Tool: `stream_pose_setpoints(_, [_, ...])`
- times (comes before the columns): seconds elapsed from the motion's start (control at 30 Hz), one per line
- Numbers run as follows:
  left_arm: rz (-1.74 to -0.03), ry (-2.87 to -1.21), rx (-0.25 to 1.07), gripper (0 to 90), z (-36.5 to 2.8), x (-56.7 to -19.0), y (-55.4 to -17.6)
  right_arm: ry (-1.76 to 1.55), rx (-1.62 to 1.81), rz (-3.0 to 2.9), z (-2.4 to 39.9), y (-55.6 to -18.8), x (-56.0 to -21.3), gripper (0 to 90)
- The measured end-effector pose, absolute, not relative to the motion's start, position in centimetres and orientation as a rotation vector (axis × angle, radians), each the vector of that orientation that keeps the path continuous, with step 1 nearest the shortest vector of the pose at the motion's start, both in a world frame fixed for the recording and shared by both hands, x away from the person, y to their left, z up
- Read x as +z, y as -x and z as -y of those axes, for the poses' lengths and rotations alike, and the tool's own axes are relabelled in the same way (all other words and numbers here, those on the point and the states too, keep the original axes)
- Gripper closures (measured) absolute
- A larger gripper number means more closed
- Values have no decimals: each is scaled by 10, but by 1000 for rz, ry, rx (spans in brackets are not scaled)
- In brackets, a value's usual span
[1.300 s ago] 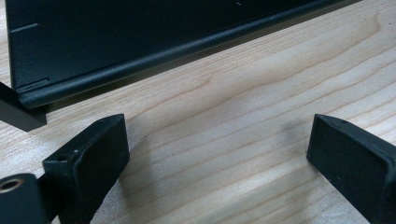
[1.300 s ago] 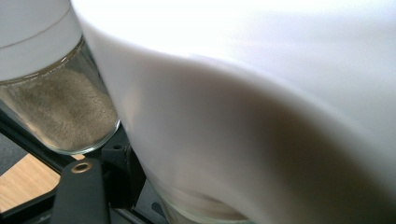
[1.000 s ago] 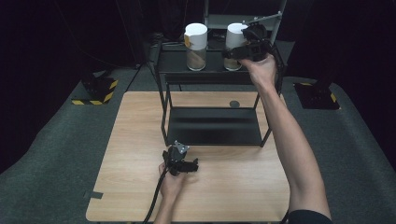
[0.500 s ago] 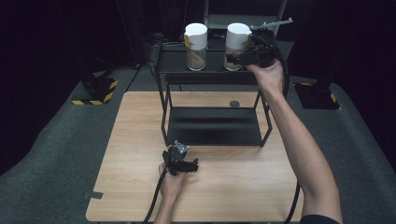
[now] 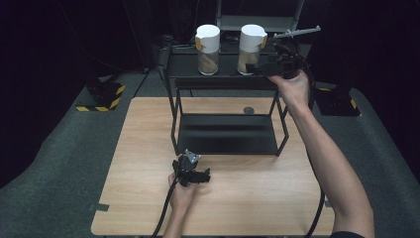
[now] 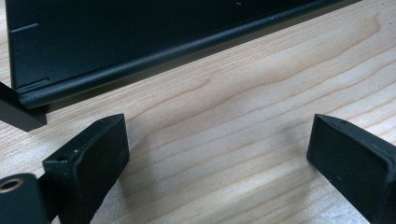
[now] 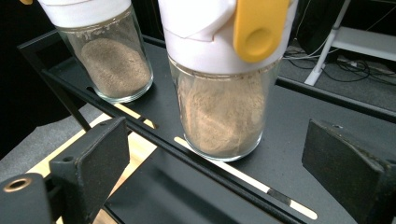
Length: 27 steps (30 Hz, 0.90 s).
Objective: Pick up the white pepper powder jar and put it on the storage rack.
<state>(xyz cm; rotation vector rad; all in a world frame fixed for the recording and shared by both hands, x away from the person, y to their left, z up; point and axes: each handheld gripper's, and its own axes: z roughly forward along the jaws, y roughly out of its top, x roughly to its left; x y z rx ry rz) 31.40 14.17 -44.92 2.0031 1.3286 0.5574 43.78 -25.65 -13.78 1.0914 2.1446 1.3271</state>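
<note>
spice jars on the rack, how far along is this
Both spice jars, the left jar and the right jar, stand upright on the rack's top shelf. The right gripper, jaws just opened, sits clear of the right jar. The left gripper rests open on the table. Little seems left.

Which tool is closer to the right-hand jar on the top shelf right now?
Right. The right tool sits just beside the right-hand jar, jaws open and clear of it. The left tool rests low on the table, before the rack.
</note>
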Motion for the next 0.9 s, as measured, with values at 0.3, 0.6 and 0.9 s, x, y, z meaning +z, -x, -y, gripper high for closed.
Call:
stream_pose_setpoints(0.3, [-1328, -2003, 555, 56, -142, -449, -314, -1075, 1340, -2151, 264, -433, -139, 78])
stream_pose_setpoints(0.6, [-1328, -2003, 555, 56, -142, -449, -314, -1073, 1349, -2143, 272, -427, -142, 83])
stream_pose_setpoints(0.9, [-1328, -2003, 555, 56, -142, -449, -314, -1066, 1354, -2144, 280, -423, -144, 90])
